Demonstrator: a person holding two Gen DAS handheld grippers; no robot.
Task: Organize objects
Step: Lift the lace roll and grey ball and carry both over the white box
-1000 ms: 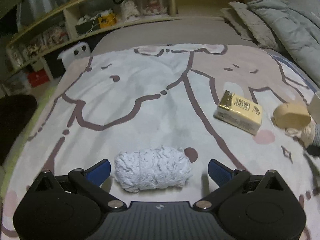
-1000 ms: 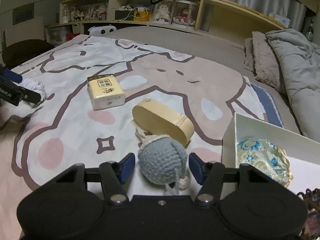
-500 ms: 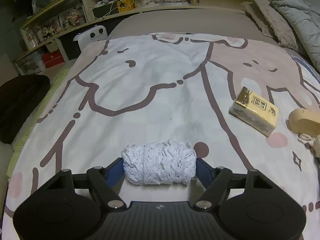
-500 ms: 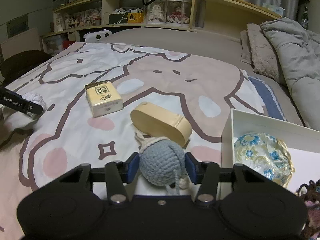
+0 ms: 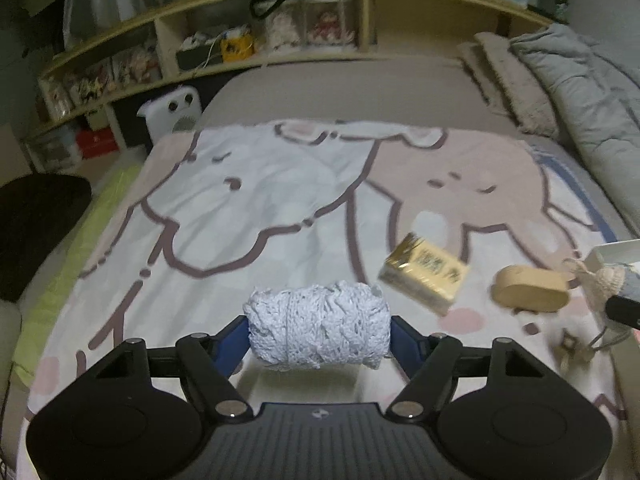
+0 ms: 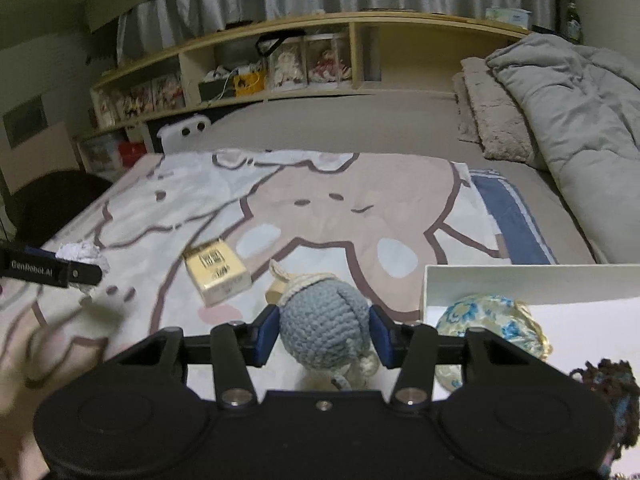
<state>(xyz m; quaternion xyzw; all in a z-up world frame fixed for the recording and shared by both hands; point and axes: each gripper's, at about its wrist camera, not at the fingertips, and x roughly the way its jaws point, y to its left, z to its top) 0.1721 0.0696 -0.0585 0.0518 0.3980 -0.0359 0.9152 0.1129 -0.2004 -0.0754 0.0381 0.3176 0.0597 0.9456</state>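
Note:
My left gripper [image 5: 318,338] is shut on a white crocheted roll [image 5: 318,330] and holds it lifted above the blanket. My right gripper [image 6: 324,334] is shut on a grey-blue crocheted ball [image 6: 322,330], raised beside the white box [image 6: 520,280]. A yellow tissue pack [image 5: 424,278] and a tan oval case [image 5: 530,294] lie on the blanket; the pack also shows in the right wrist view [image 6: 218,272], where the ball mostly hides the case. The left gripper [image 6: 60,270] shows at the far left of the right wrist view.
The white box holds a blue-and-gold floral pouch [image 6: 488,324] and a dark crocheted item [image 6: 608,396]. A cartoon-print blanket [image 5: 260,208] covers the bed. Pillows and a grey duvet [image 6: 560,100] lie at the right. A shelf unit [image 5: 280,40] runs along the back.
Both grippers closed on their objects and lifted them off the blanket. The right gripper with the ball rose and moved toward the white box.

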